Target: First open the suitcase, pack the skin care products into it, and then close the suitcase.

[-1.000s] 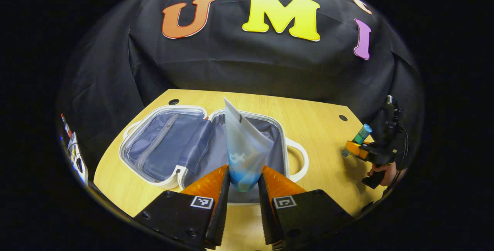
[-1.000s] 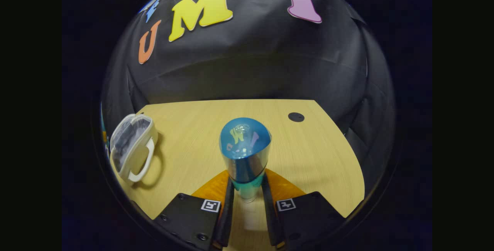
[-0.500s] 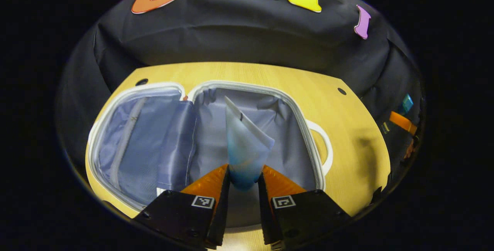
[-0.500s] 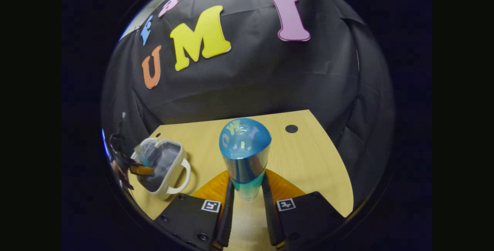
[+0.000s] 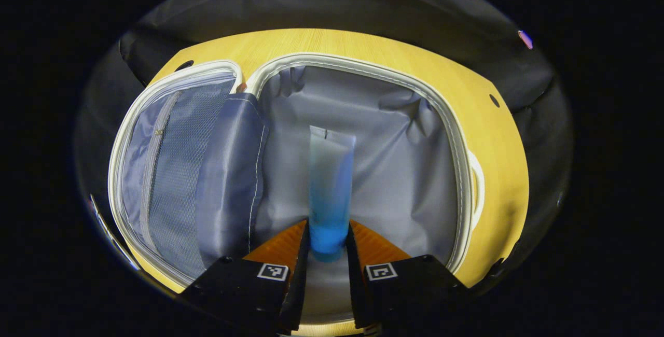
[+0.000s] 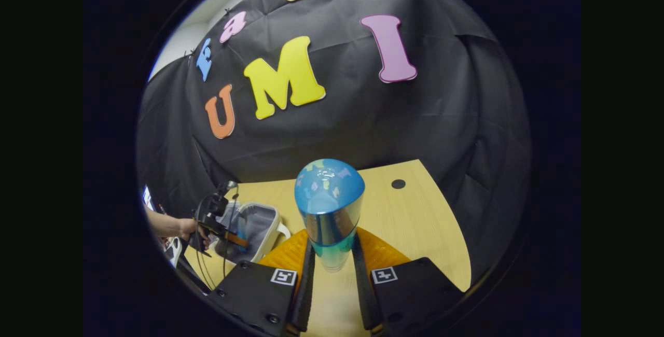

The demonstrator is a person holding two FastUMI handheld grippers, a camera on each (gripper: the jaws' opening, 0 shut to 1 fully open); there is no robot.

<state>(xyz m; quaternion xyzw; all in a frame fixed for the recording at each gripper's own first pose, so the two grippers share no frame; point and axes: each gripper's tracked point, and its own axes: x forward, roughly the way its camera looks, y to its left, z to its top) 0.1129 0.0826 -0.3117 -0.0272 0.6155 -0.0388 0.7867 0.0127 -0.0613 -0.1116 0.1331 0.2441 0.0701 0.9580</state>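
The left gripper [image 5: 328, 254] has both fingers pressed on the blue lower end of a squeeze tube [image 5: 330, 186], whose pale crimped end points away from the camera, over the grey lining of the open suitcase [image 5: 363, 135]. The tube hangs inside the white zipped rim of the right-hand half; the left half, with its mesh zip pocket [image 5: 166, 166], lies flat beside it, the two joined along a fabric fold. The case's white handle [image 5: 476, 181] juts from the right edge, and the case rests on a wooden table [image 5: 498, 135]. In the right gripper view, the right gripper [image 6: 332, 269] is clamped on the lower part of a shiny blue-capped bottle [image 6: 329, 207], held upright above the table [image 6: 415, 223], well apart from the suitcase [image 6: 259, 228]. Far off on the left there, a hand [image 6: 187, 228] holds the left gripper [image 6: 228, 236] down over the open case.
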